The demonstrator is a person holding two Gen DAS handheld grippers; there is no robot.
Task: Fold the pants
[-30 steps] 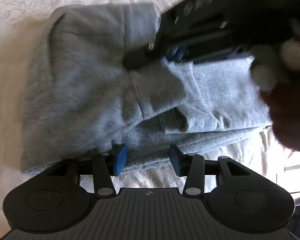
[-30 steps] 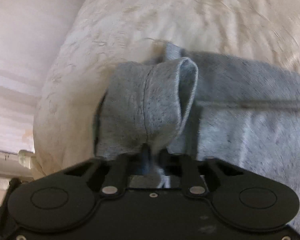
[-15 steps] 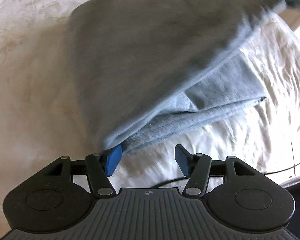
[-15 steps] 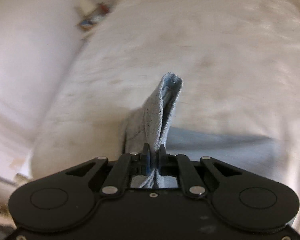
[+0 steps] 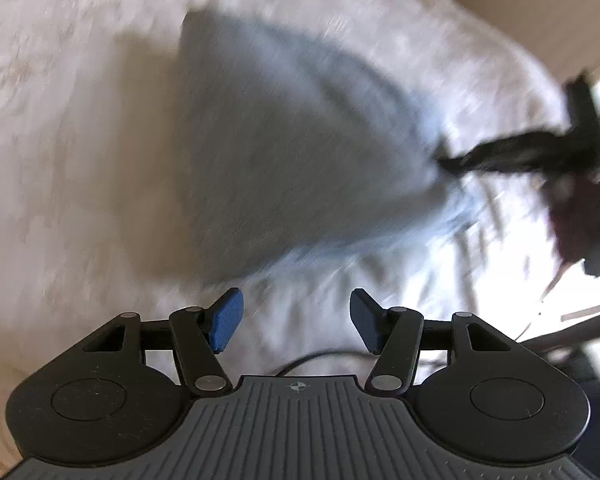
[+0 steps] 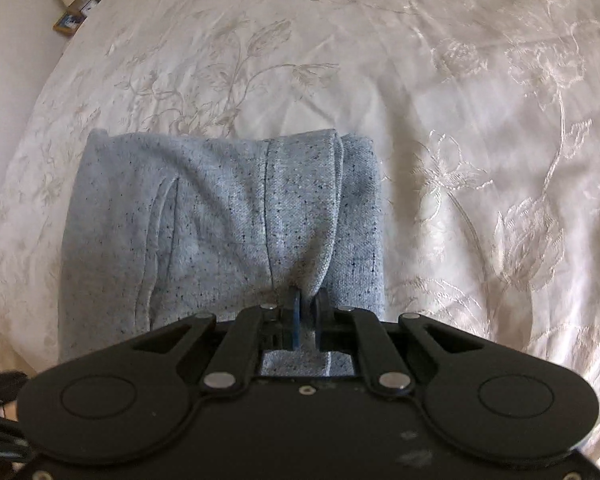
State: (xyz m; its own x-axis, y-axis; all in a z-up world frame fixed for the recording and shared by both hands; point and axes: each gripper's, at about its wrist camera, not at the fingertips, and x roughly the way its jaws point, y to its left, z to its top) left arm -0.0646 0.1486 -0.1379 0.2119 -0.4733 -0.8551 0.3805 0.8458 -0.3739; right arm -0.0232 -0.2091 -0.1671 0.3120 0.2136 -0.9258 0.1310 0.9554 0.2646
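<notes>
Grey pants (image 6: 220,216) folded, lengthwise from right gripper (image 6: 306,316)

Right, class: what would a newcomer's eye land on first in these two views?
The grey pants, folded into a block on the cream floral bedspread. The right gripper is clamped on their near edge, while the left gripper hangs open above the bed.
</notes>
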